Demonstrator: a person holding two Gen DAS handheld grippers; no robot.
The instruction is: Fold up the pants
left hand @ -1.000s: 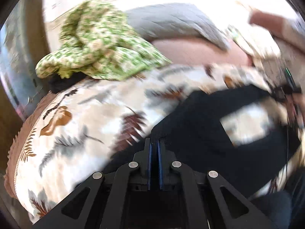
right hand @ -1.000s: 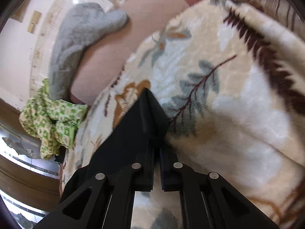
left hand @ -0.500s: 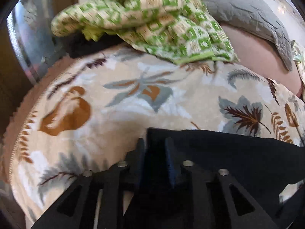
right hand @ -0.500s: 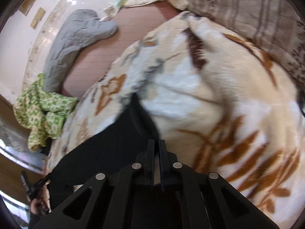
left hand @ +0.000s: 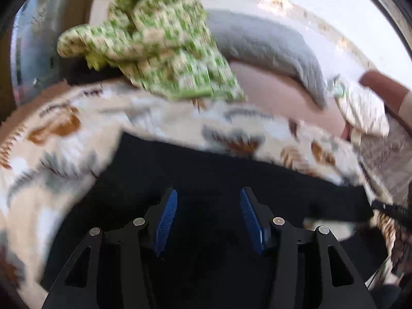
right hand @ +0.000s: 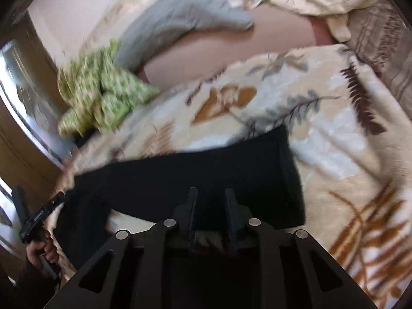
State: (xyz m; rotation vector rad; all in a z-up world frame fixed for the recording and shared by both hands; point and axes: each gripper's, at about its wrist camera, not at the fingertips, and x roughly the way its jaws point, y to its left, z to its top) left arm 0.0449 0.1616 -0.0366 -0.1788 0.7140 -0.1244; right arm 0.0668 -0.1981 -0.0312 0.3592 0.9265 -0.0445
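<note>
Black soft fabric pants [left hand: 231,180] are laid flat on the leaf-print fleece blanket [left hand: 64,141], long axis from 9 to 3 o'clock. Left claw [left hand: 208,216], jaws just opened wide, and right claw [right hand: 209,219], narrowly parted after opening, are poised over opposite ends, nothing gripped.

Leaf-print blanket [left hand: 77,134], crumpled green checked cloth [left hand: 164,51] at its edge, grey quilted pad [right hand: 180,20] just beyond.
</note>
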